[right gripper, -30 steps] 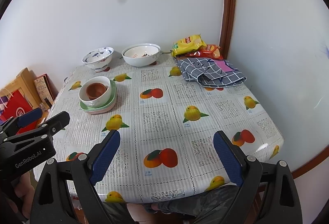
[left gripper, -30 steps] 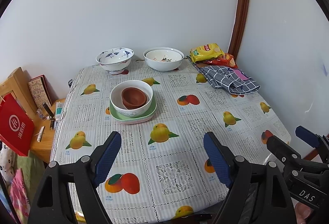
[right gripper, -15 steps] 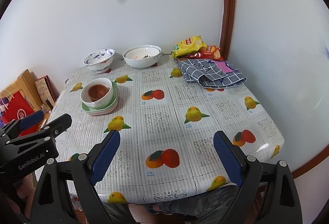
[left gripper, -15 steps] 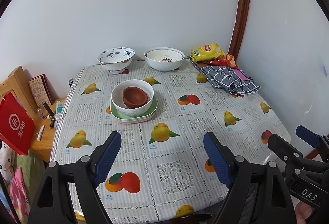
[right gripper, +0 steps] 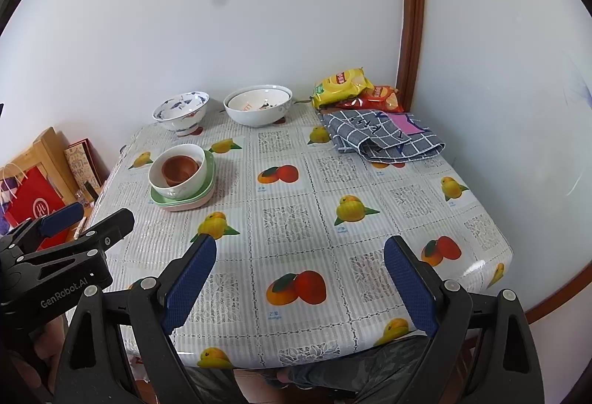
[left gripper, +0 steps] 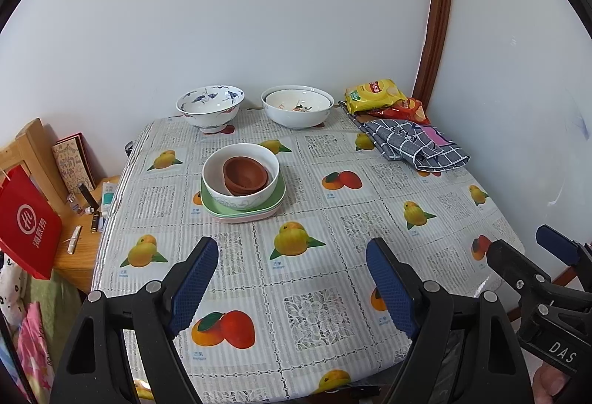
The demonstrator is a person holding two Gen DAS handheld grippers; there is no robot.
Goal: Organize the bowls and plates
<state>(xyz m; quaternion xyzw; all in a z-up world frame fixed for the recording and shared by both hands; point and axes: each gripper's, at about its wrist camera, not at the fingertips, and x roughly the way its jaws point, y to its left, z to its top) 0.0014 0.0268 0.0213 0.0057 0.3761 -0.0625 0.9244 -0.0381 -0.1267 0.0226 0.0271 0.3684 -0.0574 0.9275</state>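
Partly done: brown bowls (left gripper: 245,175) nested in white bowl (left gripper: 240,182) on plates (left gripper: 242,209), mid-left of desk (left gripper: 333,256). Blue-patterned bowl (left gripper: 210,107) & white serving bowl (left gripper: 296,106) loose at top. Left gripper (left gripper: 292,287) & right gripper (right gripper: 299,287) jaws open, empty.

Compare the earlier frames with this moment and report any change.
Nothing visibly changed. Both grippers, left and right, hang open and empty over the table's near edge. The stacked plates and bowls, the blue-patterned bowl and the white bowl sit where they were.
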